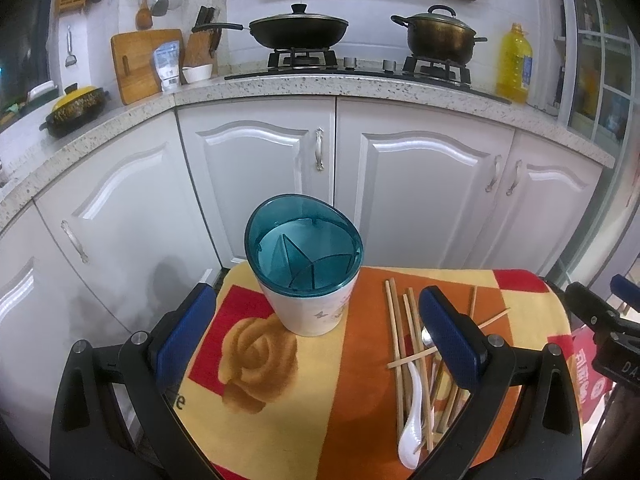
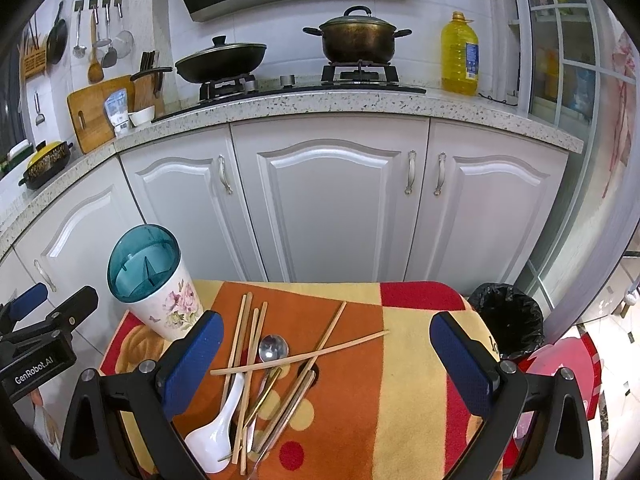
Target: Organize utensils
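Observation:
A white floral utensil holder [image 1: 310, 304] with a teal divided insert stands upright on a small cloth-covered table [image 1: 360, 380]; it also shows in the right wrist view [image 2: 160, 300]. A loose pile lies to its right: several wooden chopsticks [image 2: 248, 352], a metal spoon [image 2: 273, 348] and a white ceramic spoon [image 2: 218, 440]. My left gripper [image 1: 320, 336] is open and empty, hovering in front of the holder. My right gripper [image 2: 326, 360] is open and empty above the pile. The pile also shows in the left wrist view [image 1: 412, 360].
White kitchen cabinets [image 2: 332, 200] stand right behind the table, under a speckled counter with a wok [image 1: 298, 28], a pot [image 1: 440, 34] and an oil bottle [image 2: 460, 56]. A black-lined bin [image 2: 508, 320] stands at the table's right.

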Demonstrator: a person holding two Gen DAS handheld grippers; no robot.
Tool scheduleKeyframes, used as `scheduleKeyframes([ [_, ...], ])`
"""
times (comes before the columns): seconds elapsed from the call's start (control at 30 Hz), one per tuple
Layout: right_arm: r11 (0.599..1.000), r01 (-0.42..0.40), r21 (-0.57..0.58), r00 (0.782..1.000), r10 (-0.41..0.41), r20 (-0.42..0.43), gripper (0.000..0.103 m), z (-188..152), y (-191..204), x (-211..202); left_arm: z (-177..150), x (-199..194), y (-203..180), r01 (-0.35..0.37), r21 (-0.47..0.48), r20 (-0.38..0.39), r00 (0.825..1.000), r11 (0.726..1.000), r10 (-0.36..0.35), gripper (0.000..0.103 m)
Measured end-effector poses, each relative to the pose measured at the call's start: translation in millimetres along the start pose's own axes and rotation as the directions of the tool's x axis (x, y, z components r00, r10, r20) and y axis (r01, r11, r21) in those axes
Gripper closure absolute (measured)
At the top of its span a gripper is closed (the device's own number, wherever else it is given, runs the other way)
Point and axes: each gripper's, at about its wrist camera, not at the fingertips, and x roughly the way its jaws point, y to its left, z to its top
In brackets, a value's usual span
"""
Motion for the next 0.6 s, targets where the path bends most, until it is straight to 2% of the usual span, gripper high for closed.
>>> scheduleKeyframes([
  [0.6,1.0,0.007,0.008,1.0,-0.007,-0.026,0.0,-4.1,-2.1,8.0,-5.9,6.0,-1.1,0.024,0.004,-0.019,1.0,1.0,-0.024,0.001],
])
